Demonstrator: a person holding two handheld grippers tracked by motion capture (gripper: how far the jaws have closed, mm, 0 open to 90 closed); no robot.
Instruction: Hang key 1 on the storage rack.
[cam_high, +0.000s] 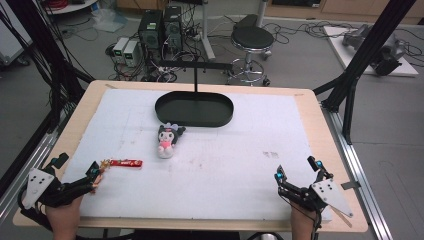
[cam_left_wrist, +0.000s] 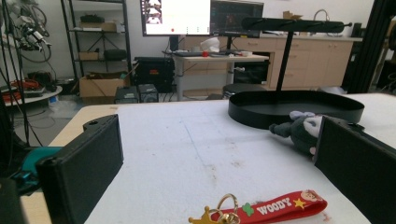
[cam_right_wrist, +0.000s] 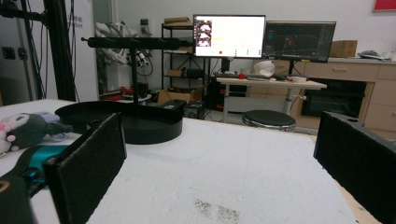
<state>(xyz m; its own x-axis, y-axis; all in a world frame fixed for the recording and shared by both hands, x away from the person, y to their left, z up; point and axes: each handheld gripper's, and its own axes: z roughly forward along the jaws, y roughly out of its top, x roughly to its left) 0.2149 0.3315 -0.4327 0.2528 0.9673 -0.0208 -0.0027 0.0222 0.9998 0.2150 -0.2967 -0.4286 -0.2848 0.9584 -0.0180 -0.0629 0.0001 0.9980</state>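
A red "Woody" key strap (cam_high: 126, 163) with a gold ring and star charm lies on the white mat at the left. My left gripper (cam_high: 95, 177) sits just left of it, open, jaws pointing at the ring. In the left gripper view the strap (cam_left_wrist: 280, 206) lies low between the wide jaws of this gripper (cam_left_wrist: 219, 154), with no pad touching it. A small plush doll (cam_high: 167, 140) in black and pink lies in front of a black oval tray (cam_high: 172, 116). My right gripper (cam_high: 296, 170) rests open near the front right edge, with nothing between its jaws (cam_right_wrist: 219, 154).
The tray carries a thin post with a black crossbar (cam_high: 196, 65). The white mat (cam_high: 225, 150) covers most of the wooden table (cam_high: 312, 107). Beyond the far edge are a stool (cam_high: 252, 37) and computer towers (cam_high: 160, 27). Black frame posts stand at both sides.
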